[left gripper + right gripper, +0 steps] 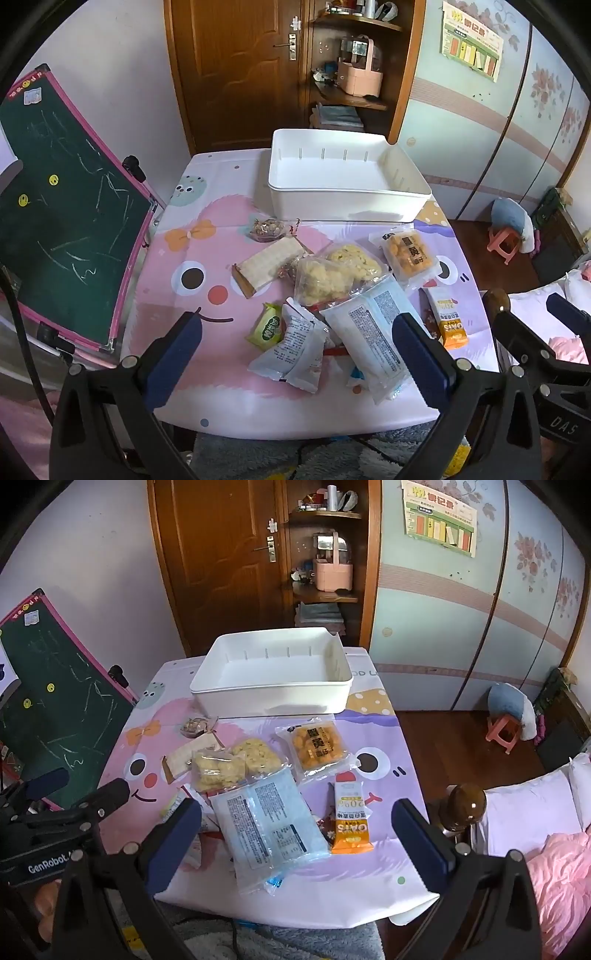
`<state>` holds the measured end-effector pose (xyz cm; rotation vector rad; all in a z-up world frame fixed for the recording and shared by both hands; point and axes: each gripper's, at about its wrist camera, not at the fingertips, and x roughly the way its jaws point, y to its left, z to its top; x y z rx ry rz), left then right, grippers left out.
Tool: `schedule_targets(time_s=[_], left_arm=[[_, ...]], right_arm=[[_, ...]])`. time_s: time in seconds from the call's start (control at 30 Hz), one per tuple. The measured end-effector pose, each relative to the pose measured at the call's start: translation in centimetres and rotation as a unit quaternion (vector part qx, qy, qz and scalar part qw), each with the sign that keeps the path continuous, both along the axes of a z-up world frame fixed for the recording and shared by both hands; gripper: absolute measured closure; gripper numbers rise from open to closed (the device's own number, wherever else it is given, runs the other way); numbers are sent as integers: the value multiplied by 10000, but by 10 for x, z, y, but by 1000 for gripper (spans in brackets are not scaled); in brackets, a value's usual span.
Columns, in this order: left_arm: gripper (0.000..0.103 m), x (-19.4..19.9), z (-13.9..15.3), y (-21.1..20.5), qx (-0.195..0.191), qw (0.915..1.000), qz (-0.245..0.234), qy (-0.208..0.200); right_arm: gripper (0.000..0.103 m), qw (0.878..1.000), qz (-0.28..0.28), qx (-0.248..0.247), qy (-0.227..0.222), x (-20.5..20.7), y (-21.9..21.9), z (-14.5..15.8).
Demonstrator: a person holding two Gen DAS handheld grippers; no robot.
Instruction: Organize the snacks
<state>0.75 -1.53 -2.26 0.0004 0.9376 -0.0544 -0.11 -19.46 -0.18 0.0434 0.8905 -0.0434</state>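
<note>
Both my left gripper (295,354) and right gripper (295,834) gape empty; the pale blue packet (266,823), lower centre, looks light, slippery, crushable, best pinched at its sealed edge

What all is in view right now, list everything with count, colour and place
white bin: 1, white, empty, far end of the table
table: 1, pink and lilac cartoon cover
pale blue packet: 1, blue-white, near centre, atop other packets
orange and white bar: 1, right of the blue packet
orange snack pack: 1, clear with orange pieces, right centre
yellow puff bags: 2, clear, pile centre
wafer pack: 1, cream and brown, left of pile
nut packet: 1, brownish, before the bin
green packet: 1, green-yellow, near left
white sachets: 2, white, near left
chalkboard: 1, green, pink frame, left
left gripper: 1, black, blue pads, open
right gripper: 1, same, open
</note>
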Motion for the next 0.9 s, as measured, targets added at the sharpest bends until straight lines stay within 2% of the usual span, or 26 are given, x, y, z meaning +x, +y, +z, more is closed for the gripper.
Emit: schedule_targets(time_s=[0.9], left_arm=[[0,3,-1,5,92,9998,3,178]], right_arm=[[0,10000,38,34,85,2,3,-7]])
